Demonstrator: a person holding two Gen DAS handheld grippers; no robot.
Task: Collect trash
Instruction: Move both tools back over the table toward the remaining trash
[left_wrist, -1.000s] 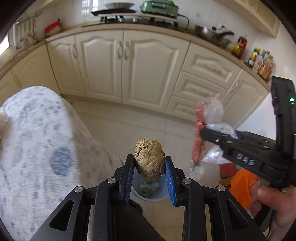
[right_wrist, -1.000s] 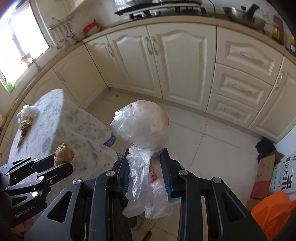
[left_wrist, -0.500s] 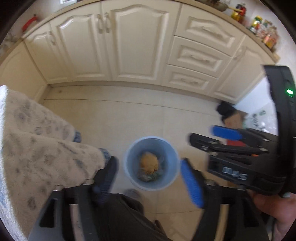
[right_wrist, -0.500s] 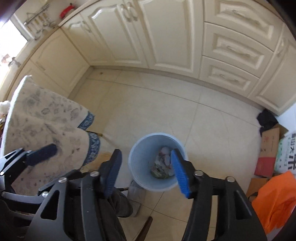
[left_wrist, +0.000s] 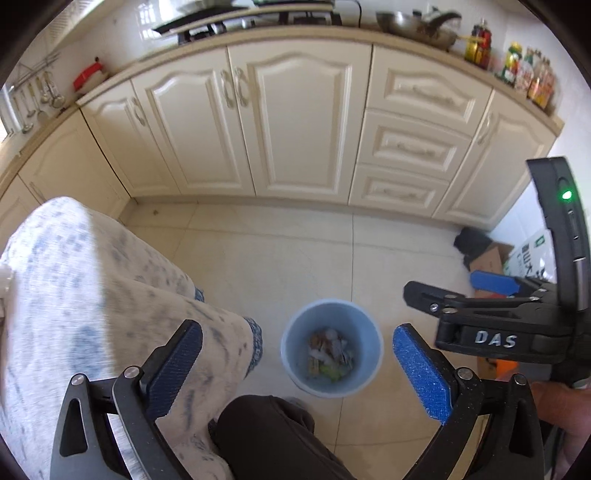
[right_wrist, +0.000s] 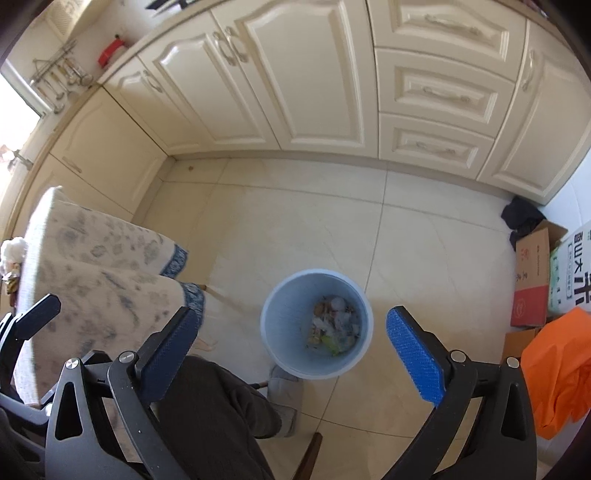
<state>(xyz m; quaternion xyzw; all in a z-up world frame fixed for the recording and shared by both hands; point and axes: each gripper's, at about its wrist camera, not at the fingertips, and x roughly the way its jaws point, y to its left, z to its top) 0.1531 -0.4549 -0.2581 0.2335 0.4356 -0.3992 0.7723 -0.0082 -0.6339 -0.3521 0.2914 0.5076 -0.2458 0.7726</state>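
Both hand-held grippers, left (left_wrist: 297, 363) and right (right_wrist: 291, 354), wide open (nothing held) above the trash-filled blue bin (right_wrist: 273, 332).

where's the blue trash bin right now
The blue trash bin stands on the tiled floor, low and centre in both wrist views, framed between each gripper's open fingers. The tablecloth's hanging edge is to its left, with the cabinets beyond.

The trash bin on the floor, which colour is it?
The trash bin is light blue, seen best in the right wrist view.
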